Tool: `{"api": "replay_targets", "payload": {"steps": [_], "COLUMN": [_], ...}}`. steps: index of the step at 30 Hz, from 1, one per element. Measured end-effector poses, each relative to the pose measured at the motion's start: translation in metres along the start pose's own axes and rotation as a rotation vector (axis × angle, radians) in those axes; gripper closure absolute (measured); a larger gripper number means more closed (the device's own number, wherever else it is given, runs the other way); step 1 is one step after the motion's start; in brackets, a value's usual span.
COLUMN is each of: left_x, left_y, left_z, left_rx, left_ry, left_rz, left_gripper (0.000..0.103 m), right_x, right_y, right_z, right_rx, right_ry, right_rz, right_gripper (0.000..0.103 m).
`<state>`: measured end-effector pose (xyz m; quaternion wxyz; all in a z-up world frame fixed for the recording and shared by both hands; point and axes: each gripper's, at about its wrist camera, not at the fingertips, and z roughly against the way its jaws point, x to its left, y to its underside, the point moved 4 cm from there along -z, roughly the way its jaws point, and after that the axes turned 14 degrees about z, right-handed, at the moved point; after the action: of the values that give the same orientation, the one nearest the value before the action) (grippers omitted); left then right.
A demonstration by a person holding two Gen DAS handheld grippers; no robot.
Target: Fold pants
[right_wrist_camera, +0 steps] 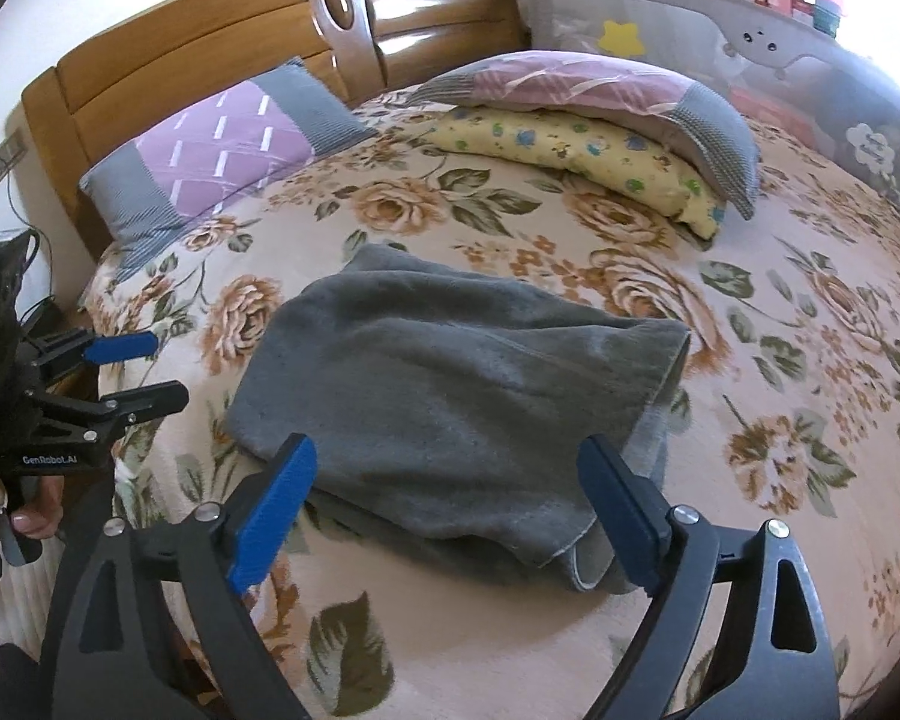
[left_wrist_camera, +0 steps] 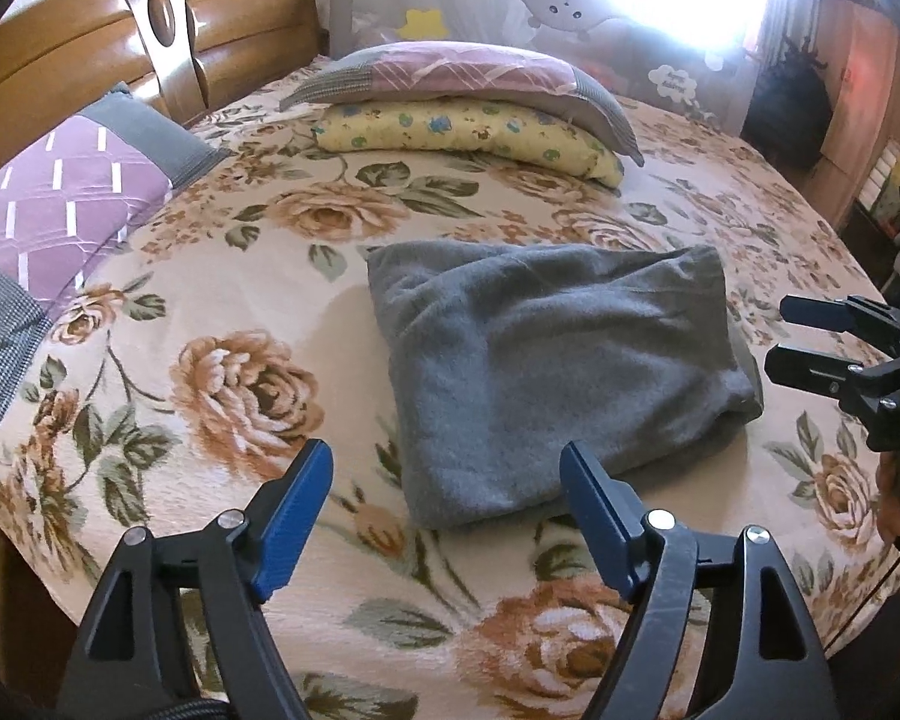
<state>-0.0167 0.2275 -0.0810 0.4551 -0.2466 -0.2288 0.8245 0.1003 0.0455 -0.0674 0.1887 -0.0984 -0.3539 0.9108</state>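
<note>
The grey pants (left_wrist_camera: 546, 372) lie folded into a thick rectangle on the floral bedspread (left_wrist_camera: 240, 312). My left gripper (left_wrist_camera: 447, 462) hovers open above the near left corner of the bundle, nothing between its blue pads. In the right wrist view the same pants (right_wrist_camera: 450, 396) lie just beyond my right gripper (right_wrist_camera: 447, 456), which stands open over the bundle's near edge and touches no cloth. From the left wrist view the right gripper (left_wrist_camera: 780, 336) shows at the right edge, held by a hand. The left gripper (right_wrist_camera: 162, 372) appears at the left of the right wrist view.
Pillows lie toward the wooden headboard (right_wrist_camera: 270, 18): a purple and grey one (right_wrist_camera: 222, 150), and a pink one stacked on a yellow printed cushion (right_wrist_camera: 576, 150). A grey mesh bed rail (right_wrist_camera: 750, 48) borders the far side. The bed's edge runs close below both grippers.
</note>
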Motion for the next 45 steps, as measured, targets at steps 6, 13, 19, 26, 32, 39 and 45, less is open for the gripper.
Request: {"api": "replay_targets", "payload": {"steps": [6, 13, 19, 26, 32, 39, 45], "left_x": [0.005, 0.004, 0.003, 0.003, 0.003, 0.005, 0.007], "left_y": [-0.005, -0.009, -0.011, -0.013, -0.016, -0.019, -0.020], "left_z": [0.005, 0.010, 0.013, 0.017, 0.019, 0.023, 0.022], "left_rx": [-0.022, -0.040, -0.055, -0.074, -0.088, -0.118, -0.120], "left_ry": [-0.021, -0.025, -0.035, -0.052, -0.062, -0.061, -0.058], "left_rz": [0.025, 0.023, 0.013, 0.005, -0.001, 0.012, 0.021], "left_gripper": [0.023, 0.023, 0.023, 0.022, 0.022, 0.021, 0.022], "right_x": [-0.001, 0.000, 0.004, 0.007, 0.008, 0.008, 0.009], "right_y": [-0.001, -0.003, -0.006, -0.010, -0.011, -0.011, -0.011], "right_z": [0.001, 0.002, 0.005, 0.004, 0.003, 0.003, 0.002], "right_rx": [0.006, 0.005, -0.001, -0.006, -0.007, -0.004, -0.004], "right_ry": [0.001, 0.003, -0.001, -0.008, -0.006, -0.006, -0.009], "right_rz": [0.005, 0.009, 0.018, 0.025, 0.023, 0.022, 0.022], "right_gripper": [0.012, 0.012, 0.010, 0.008, 0.007, 0.007, 0.007]}}
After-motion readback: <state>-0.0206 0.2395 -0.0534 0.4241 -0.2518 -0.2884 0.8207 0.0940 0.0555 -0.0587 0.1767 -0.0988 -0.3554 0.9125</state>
